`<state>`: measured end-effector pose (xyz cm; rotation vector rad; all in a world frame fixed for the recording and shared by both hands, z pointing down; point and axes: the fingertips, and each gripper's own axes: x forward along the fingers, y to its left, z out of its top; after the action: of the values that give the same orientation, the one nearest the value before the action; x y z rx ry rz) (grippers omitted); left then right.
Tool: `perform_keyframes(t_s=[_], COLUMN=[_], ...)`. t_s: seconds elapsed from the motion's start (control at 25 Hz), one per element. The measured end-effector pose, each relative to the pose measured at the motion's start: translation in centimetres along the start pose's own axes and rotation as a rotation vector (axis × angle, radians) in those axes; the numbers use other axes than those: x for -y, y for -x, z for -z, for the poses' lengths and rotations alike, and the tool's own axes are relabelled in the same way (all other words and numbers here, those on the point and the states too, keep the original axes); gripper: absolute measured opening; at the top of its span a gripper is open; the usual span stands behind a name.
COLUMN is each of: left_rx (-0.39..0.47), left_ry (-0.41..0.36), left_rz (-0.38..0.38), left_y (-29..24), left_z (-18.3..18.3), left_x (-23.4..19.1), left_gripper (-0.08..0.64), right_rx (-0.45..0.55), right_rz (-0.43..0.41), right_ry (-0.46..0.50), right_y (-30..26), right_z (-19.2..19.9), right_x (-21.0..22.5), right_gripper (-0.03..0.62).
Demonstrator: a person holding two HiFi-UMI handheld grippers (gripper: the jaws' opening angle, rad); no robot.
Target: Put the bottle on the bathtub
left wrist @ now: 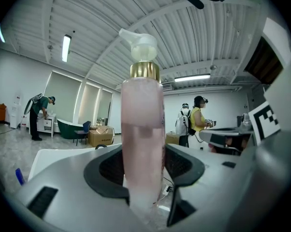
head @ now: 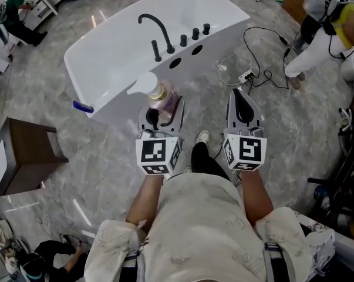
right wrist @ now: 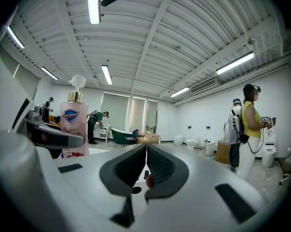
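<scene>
A pink pump bottle (head: 160,96) with a gold collar and white pump head stands upright in my left gripper (head: 164,111), which is shut on it. In the left gripper view the bottle (left wrist: 143,139) fills the middle between the dark pads (left wrist: 184,166). The white bathtub (head: 115,51) with a black tap (head: 155,31) lies just ahead of the bottle. My right gripper (head: 241,98) hangs to the right, shut and empty. In the right gripper view its jaws (right wrist: 145,166) meet, and the bottle (right wrist: 74,124) shows at left.
A dark wooden stool (head: 25,154) stands left of me. A power strip and cables (head: 247,75) lie on the marble floor right of the tub. A person in yellow (head: 329,22) stands at the far right. A blue item (head: 83,106) sits on the tub's near corner.
</scene>
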<state>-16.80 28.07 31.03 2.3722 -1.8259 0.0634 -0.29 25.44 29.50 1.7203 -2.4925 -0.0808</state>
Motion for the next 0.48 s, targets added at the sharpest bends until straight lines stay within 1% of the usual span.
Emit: perform_keyframes(t_s=[0.2,0.48], left_rx=[-0.005,-0.033], left_ry=[-0.013,-0.037], left_rz=[-0.004,-0.019], left_y=[-5.2,-12.6], left_z=[-1.1,-2.1], left_x=[-0.3,0.0], left_gripper=[0.232,0.232], right_rx=[0.003,-0.020], right_rz=[0.008,-0.013], right_ry=[-0.032,-0.072], right_y=[-4.8,-11.3], right_z=[0.1,1.3], right_x=[3.2,7.3], right_gripper=[-0.008,-0.008])
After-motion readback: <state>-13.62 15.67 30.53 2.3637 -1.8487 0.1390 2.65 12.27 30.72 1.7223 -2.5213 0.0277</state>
